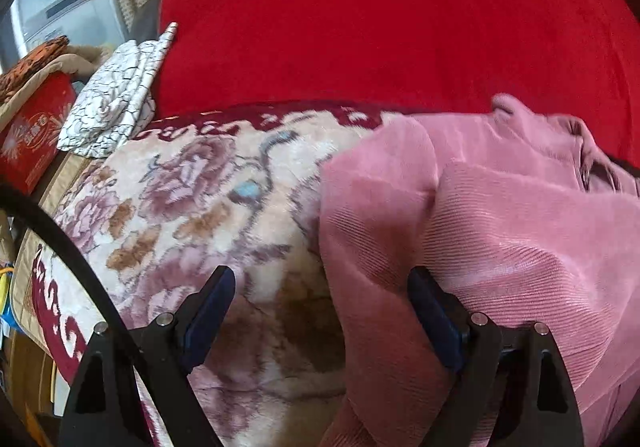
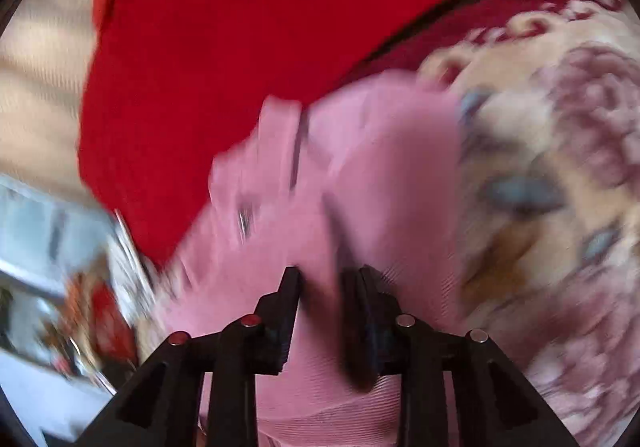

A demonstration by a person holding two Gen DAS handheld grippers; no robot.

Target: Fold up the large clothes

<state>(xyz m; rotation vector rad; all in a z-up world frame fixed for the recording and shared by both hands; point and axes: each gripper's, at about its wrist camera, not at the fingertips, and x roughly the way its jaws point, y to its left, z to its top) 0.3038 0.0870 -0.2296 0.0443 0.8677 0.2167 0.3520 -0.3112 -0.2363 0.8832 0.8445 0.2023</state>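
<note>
Left wrist view shows our left gripper [image 1: 320,311] spread wide and holding nothing, poised over the near edge of the pink top [image 1: 500,231], which lies on the floral blanket [image 1: 192,207] from 3 o'clock down to 5 o'clock. A red cover [image 1: 380,15] fills 12 o'clock. Right wrist view is smeared, yet our right gripper [image 2: 330,287] shows its jaws narrowly parted with pink cloth behind the gap; we cannot tell whether the pads pinch a fold. We judge a fold is under way, with an edge to be taken next. That calls for the left jaws to drop onto the hem at 5 o'clock and close. Ribbed, soft and rumpled, the top has one flap lapped over its body and its collar at 2 o'clock.
</note>
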